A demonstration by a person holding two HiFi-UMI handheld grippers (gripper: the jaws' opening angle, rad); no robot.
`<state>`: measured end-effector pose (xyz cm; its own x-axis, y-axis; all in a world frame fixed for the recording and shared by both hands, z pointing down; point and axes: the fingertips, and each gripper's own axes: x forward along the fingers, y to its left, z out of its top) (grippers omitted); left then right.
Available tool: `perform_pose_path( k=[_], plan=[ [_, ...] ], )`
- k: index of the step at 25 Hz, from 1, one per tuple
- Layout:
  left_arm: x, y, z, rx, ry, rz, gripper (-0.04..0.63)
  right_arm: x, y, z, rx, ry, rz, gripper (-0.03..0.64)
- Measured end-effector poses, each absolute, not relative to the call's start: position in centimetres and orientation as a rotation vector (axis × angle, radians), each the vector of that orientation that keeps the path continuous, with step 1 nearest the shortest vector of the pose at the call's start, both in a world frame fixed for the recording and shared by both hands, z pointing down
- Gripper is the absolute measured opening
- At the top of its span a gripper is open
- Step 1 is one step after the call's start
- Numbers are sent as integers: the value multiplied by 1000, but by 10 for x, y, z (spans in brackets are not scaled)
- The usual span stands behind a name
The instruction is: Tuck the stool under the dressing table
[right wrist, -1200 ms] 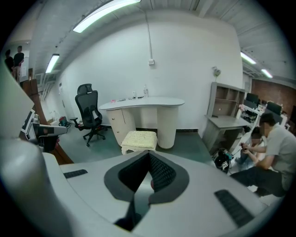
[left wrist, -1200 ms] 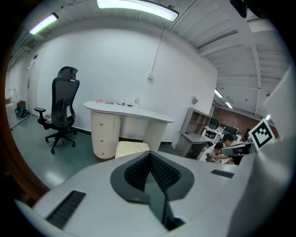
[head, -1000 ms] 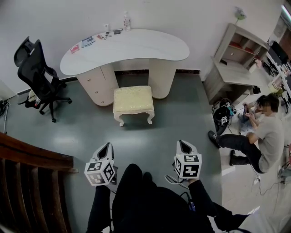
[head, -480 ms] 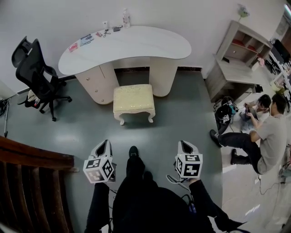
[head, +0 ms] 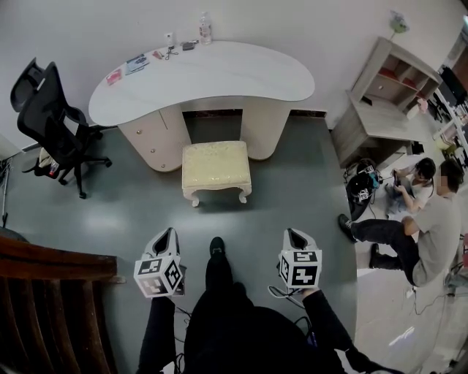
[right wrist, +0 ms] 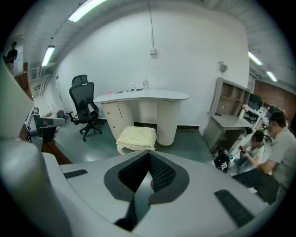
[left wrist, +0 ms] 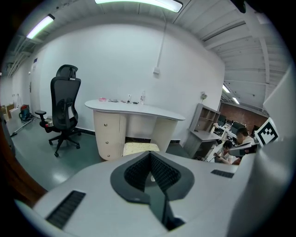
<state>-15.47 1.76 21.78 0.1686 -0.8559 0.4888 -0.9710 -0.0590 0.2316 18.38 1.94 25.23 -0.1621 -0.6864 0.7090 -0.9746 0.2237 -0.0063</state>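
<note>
at the bottom of the head view the left claw (head: 167, 235) and right claw (head: 292, 235) hang level on either side of the person's dark legs and a shoe (head: 216, 245). each claw view shows its jaws pressed together with nothing between them. only those views catch the ceiling light strips (right wrist: 85, 9); only the head view shows the wooden rail (head: 51, 263) at lower left. mid-frame, the cream stool (head: 216, 162) stands on the green floor before the gap under the white surface (head: 219, 69), not yet under it. an office chair (head: 47, 109) is at upper left and two people (head: 431, 219) sit at right. since a second ago the shoe has come into view and the surface has grown slightly larger.
</note>
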Motion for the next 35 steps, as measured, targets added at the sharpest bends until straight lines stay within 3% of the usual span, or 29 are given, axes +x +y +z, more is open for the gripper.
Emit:
perform_pose_path(
  k=[21, 35],
  plan=[
    [-194, -130, 311, 1924, -1654, 390, 9, 110, -124, 345, 1388, -1869, 597, 5],
    [-211, -160, 464, 1928, -1691, 352, 9, 110, -158, 492, 1389, -1879, 529, 5]
  ],
)
